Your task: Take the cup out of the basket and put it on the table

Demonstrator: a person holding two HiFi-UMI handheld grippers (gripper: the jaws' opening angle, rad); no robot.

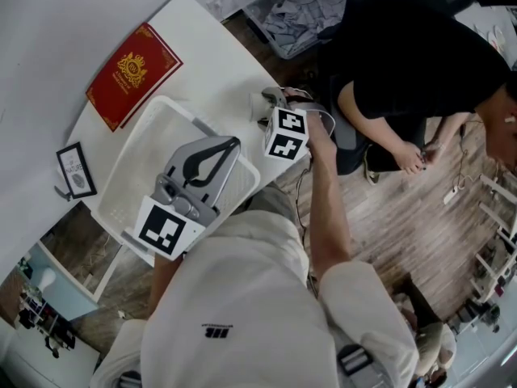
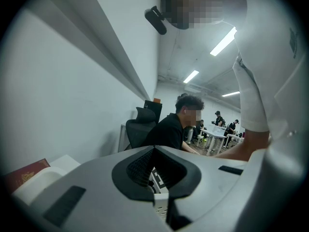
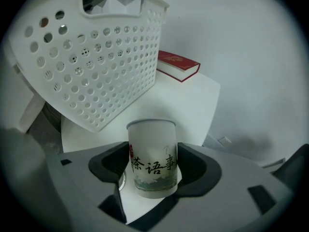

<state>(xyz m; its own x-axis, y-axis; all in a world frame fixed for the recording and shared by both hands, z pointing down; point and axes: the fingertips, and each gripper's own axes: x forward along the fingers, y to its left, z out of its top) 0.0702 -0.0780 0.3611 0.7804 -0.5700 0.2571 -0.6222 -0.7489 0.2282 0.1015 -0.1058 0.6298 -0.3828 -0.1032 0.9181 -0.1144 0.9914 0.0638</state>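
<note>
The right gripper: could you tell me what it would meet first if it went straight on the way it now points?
With the cup held in its jaws, the right gripper would probably reach bare table first, just beside the tilted basket; depth is unclear.

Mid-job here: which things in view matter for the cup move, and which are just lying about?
Job: cup, basket, table, right hand-held gripper on the cup, left hand-held gripper on the basket rim.
Lying about: red book, framed picture, seated person.
</note>
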